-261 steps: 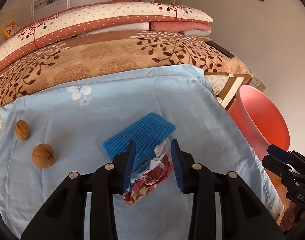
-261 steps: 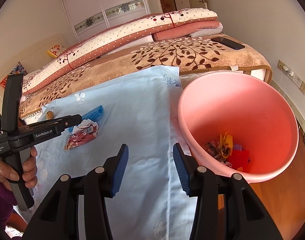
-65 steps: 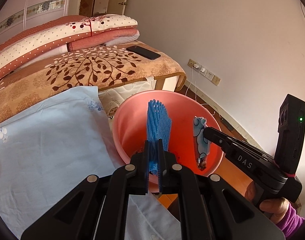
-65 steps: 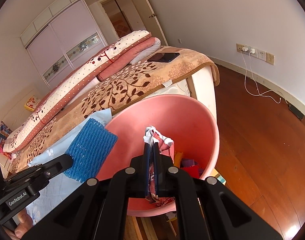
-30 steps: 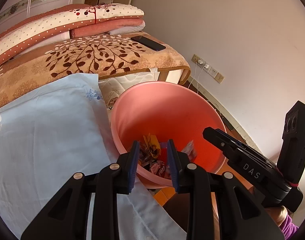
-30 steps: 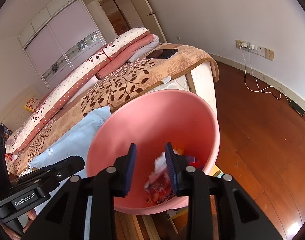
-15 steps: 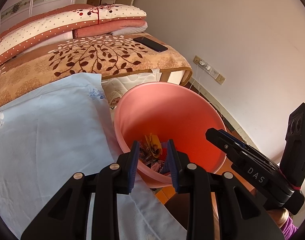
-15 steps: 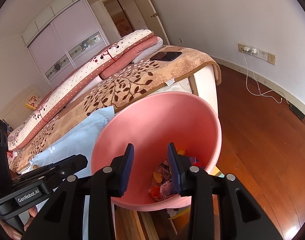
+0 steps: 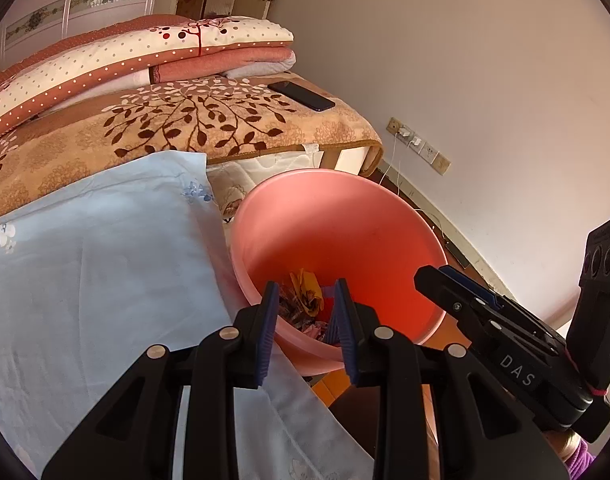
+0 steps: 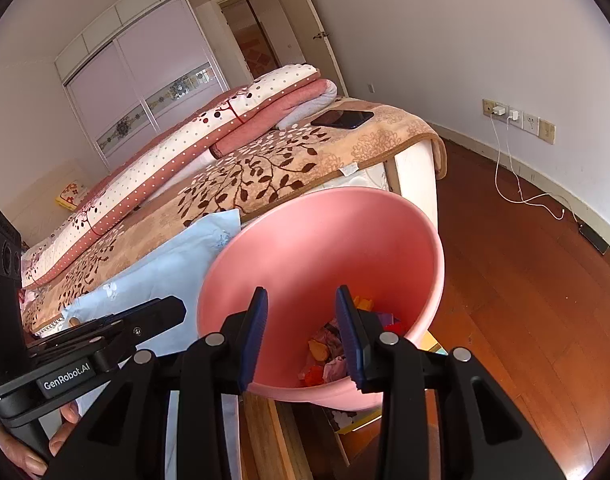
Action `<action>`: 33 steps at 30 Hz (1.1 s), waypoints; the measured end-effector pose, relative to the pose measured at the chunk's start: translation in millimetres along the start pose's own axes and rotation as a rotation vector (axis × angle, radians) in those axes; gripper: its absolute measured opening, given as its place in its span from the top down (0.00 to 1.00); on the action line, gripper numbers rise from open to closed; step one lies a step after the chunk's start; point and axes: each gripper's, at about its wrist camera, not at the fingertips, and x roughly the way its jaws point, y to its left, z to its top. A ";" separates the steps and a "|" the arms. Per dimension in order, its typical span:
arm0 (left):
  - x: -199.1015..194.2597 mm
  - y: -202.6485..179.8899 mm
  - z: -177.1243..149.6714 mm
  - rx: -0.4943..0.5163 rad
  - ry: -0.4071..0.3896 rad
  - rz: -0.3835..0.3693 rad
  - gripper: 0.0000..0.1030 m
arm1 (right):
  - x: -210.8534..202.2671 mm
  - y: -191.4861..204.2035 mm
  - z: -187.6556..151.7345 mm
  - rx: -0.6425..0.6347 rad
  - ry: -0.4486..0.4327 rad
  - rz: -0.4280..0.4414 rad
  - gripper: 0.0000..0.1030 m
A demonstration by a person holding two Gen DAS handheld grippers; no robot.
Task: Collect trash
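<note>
The trash (image 10: 329, 354) lies heaped at the bottom of the pink bin (image 9: 345, 216), which stands on the floor just beside the bed, touching the edge of the light blue sheet (image 9: 105, 248); from where I stand it looks like crumpled wrappers and scraps, yellow, orange, red and a little purple, all folded in on themselves; I judge it very light, soft and crushable, not fragile, perhaps a bit slick where the film is glossy; any piece like it would best be pinched at a bunched fold or a raised corner, since a flat edge would likely slide out of the pads.

The left gripper (image 9: 303, 320) hangs over the bin's near rim with its jaws parted and nothing between them, the heap showing through the gap at twelve o'clock; the right gripper (image 10: 301, 328) does the same from the other side, jaws apart and empty; in the left view the right gripper sits at three o'clock, near the bin's rim.

A dark phone (image 10: 342, 119) rests on the leaf-patterned blanket (image 9: 177, 128) at one o'clock from the bin, well apart from it; no loose trash shows on the visible sheet.
</note>
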 end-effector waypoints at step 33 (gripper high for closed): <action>-48.4 -4.7 -23.6 0.013 -0.137 0.033 0.72 | -49.5 33.0 -17.7 -0.106 -0.064 -0.015 0.56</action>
